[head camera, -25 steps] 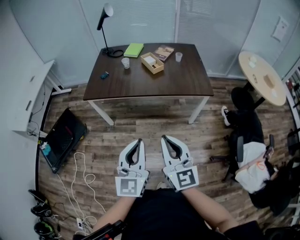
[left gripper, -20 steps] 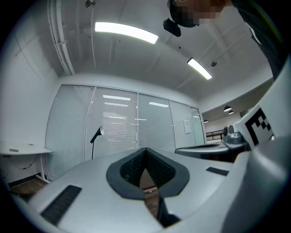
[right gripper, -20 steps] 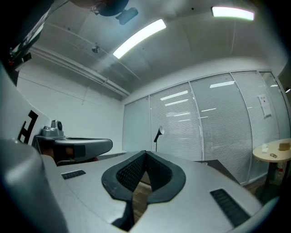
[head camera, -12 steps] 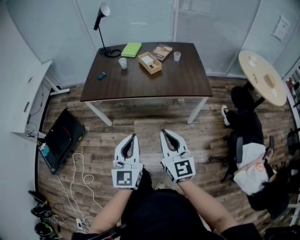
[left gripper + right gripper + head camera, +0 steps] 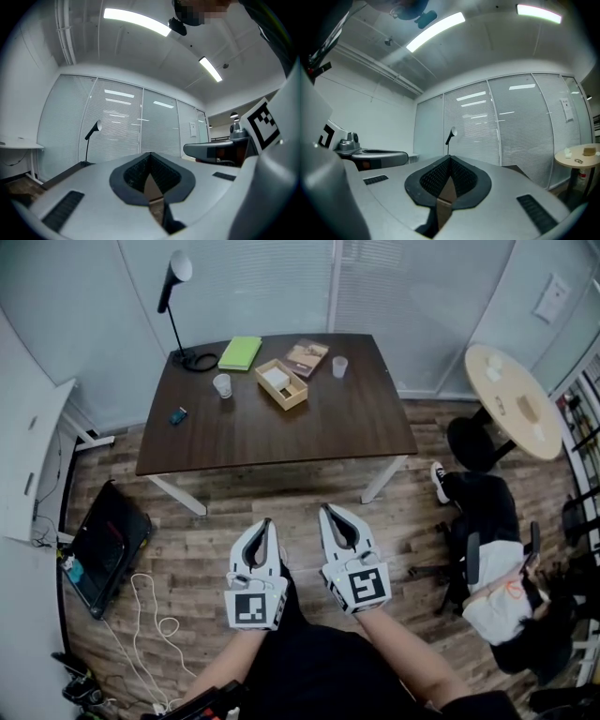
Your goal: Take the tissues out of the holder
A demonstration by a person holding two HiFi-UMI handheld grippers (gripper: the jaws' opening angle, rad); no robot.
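Both grippers are shut tight and empty: left gripper (image 5: pixel 265 523) and right gripper (image 5: pixel 329 512) have their jaws closed tip to tip with nothing between them. They are level and side by side, close in to the body.

The holder (image 5: pixel 281 384) is well ahead of both, on the table (image 5: pixel 309 423), roughly between their two lines and nearer the left one's. The tissues (image 5: pixel 276 378) are inside it, a white stack at the end farther from the grippers. Neither gripper view shows the holder; the jaws block it.

Risks from here, as I judge them:
- Arriving with jaws shut. Closed tips would just shove the holder or mash the stack. Open before reaching in.
- Holder looks like a light open wooden tray, loose on the table. Pulling tissues one-handed could drag or tip it. Brace it with the other gripper.
- Thin tissue: a shallow pinch may take only the top sheet or tear it. A deep pinch may catch the holder wall.
- Clutter: one cup (image 5: pixel 222 385) just left of the holder, a second cup (image 5: pixel 339 367) beyond and right, a book (image 5: pixel 307 357) just behind. A wide swing in could knock either cup over.
- Near table edge lies between grippers and holder. Coming in too low could clip it.
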